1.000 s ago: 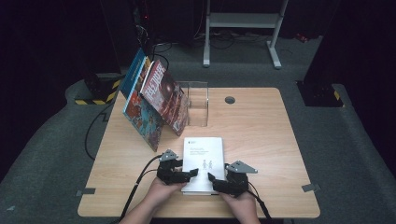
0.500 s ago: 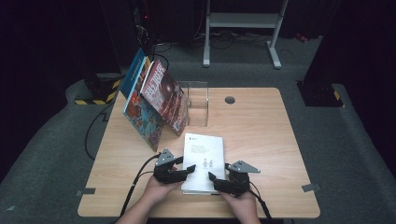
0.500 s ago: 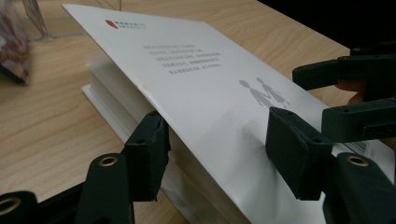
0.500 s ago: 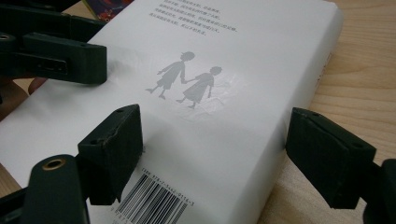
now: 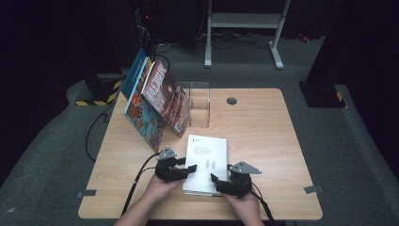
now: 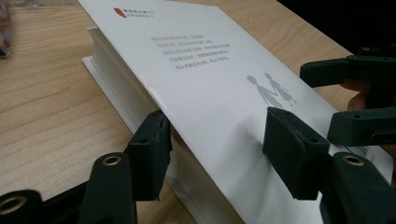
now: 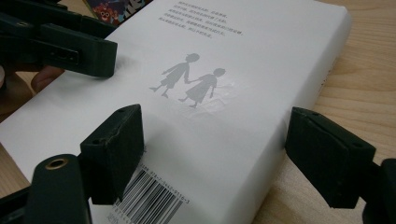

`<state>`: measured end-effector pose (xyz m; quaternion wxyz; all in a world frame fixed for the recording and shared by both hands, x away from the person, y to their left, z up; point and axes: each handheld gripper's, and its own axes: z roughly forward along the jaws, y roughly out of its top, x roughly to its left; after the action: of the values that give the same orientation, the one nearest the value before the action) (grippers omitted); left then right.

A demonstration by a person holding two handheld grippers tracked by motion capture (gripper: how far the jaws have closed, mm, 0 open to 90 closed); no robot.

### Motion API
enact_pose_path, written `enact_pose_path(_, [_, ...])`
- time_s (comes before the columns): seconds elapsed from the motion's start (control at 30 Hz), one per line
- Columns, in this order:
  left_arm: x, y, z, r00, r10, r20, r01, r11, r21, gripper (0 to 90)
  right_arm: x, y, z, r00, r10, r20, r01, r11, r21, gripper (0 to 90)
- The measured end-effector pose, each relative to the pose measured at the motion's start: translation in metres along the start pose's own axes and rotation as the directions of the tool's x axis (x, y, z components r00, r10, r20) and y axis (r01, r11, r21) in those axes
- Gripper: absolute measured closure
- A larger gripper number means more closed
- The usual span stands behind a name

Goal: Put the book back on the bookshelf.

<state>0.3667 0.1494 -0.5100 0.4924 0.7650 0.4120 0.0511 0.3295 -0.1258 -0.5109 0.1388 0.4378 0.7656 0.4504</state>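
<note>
A white book (image 5: 207, 157) with two small grey figures on its cover lies near the front edge of the wooden table (image 5: 268, 136). My left gripper (image 5: 188, 170) is shut on its left long edge. One pad lies on the cover (image 6: 210, 79) and the other against the page block, after its jaws (image 6: 217, 135) have just been closing. My right gripper (image 5: 215, 181) stands open astride the near right corner of the book (image 7: 233, 56). One pad hovers over the barcode, the other sits beside the spine (image 7: 212, 135).
Several colourful books (image 5: 155, 101) lean against a clear acrylic stand (image 5: 200, 103) at the back left. A round cable hole (image 5: 231, 100) sits at the back middle. A black cable (image 5: 136, 183) trails off the left gripper.
The left gripper has shifted slightly along the book's left edge and its jaws have narrowed onto it. The right gripper has stayed put.
</note>
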Motion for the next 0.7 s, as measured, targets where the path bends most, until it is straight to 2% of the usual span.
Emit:
enact_pose_path(0.03, [0.000, 0.000, 0.000, 1.0000, 0.000, 0.000, 0.000, 1.0000, 0.000, 38.5, 0.000, 0.000, 0.000, 1.0000, 0.000, 0.000, 0.000, 1.000, 0.000, 20.7])
enact_pose_path(0.07, [0.000, 0.000, 0.003, 0.9992, 0.027, -0.030, -0.027, 0.9996, 0.012, 38.5, -0.001, 0.000, 0.000, 1.0000, -0.001, -0.003, 0.001, 1.000, 0.003, 22.0])
enact_pose_path(0.1, [0.002, 0.000, 0.004, 0.9994, 0.023, -0.025, -0.023, 0.9996, 0.016, 34.4, -0.001, -0.001, -0.001, 0.9999, -0.011, 0.002, 0.011, 1.000, 0.000, 22.6])
enact_pose_path(0.13, [0.002, 0.000, 0.004, 0.9994, 0.023, -0.025, -0.023, 0.9996, 0.016, 34.3, -0.001, -0.001, -0.001, 0.9999, -0.011, 0.002, 0.011, 1.000, 0.000, 22.6])
enact_pose_path(0.2, [0.001, 0.001, 0.006, 0.9938, 0.089, -0.066, -0.089, 0.9960, 0.002, 31.7, -0.001, -0.002, 0.000, 0.9999, -0.010, 0.005, 0.010, 1.000, -0.003, 22.6])
enact_pose_path(0.27, [0.000, 0.002, 0.008, 0.9936, 0.091, -0.068, -0.091, 0.9958, 0.002, 31.7, -0.001, -0.002, 0.000, 0.9999, -0.012, 0.006, 0.012, 1.000, -0.004, 22.6])
enact_pose_path(0.3, [0.002, 0.004, 0.010, 0.9953, 0.074, -0.062, -0.074, 0.9972, 0.012, 27.1, -0.001, -0.002, 0.000, 0.9999, -0.010, 0.006, 0.010, 1.000, -0.003, 22.6])
enact_pose_path(0.37, [0.005, 0.006, 0.014, 0.9979, 0.044, -0.047, -0.043, 0.9988, 0.023, 25.3, -0.001, -0.002, 0.000, 1.0000, -0.008, 0.006, 0.008, 1.000, -0.002, 22.6])
enact_pose_path(0.4, [0.008, 0.007, 0.017, 0.9997, 0.006, -0.025, -0.005, 0.9993, 0.036, 24.1, -0.001, -0.002, 0.000, 1.0000, -0.007, 0.006, 0.007, 1.000, -0.001, 22.6])
enact_pose_path(0.43, [0.017, 0.007, 0.022, 0.9956, -0.092, 0.017, 0.090, 0.9936, 0.068, 20.4, -0.001, -0.001, 0.000, 0.9999, -0.010, 0.006, 0.010, 1.000, 0.000, 22.6])
enact_pose_path(0.47, [0.017, 0.007, 0.022, 0.9956, -0.092, 0.017, 0.090, 0.9936, 0.068, 19.7, -0.001, -0.001, 0.000, 0.9999, -0.010, 0.006, 0.010, 1.000, 0.000, 22.6])
enact_pose_path(0.5, [0.019, 0.008, 0.023, 0.9921, -0.119, 0.040, 0.116, 0.9904, 0.075, 19.7, -0.001, -0.001, 0.000, 0.9999, -0.010, 0.006, 0.010, 1.000, 0.000, 22.6])
enact_pose_path(0.53, [0.010, 0.009, 0.022, 0.9978, -0.062, 0.023, 0.060, 0.9961, 0.064, 27.0, 0.000, -0.001, 0.000, 0.9999, -0.008, 0.007, 0.008, 1.000, 0.002, 22.7])
enact_pose_path(0.6, [0.009, 0.010, 0.020, 0.9993, -0.037, 0.010, 0.036, 0.9974, 0.062, 28.0, 0.000, -0.001, 0.000, 0.9999, -0.012, 0.007, 0.012, 1.000, 0.004, 22.8])
enact_pose_path(0.67, [0.007, 0.009, 0.016, 1.0000, 0.000, 0.002, 0.000, 0.9993, 0.038, 31.9, 0.000, -0.001, 0.000, 0.9999, -0.012, 0.007, 0.011, 1.000, 0.006, 22.7])
enact_pose_path(0.7, [0.007, 0.009, 0.016, 1.0000, 0.000, 0.002, 0.000, 0.9993, 0.038, 34.4, 0.000, -0.001, 0.000, 1.0000, -0.005, 0.005, 0.005, 1.000, 0.007, 22.7])
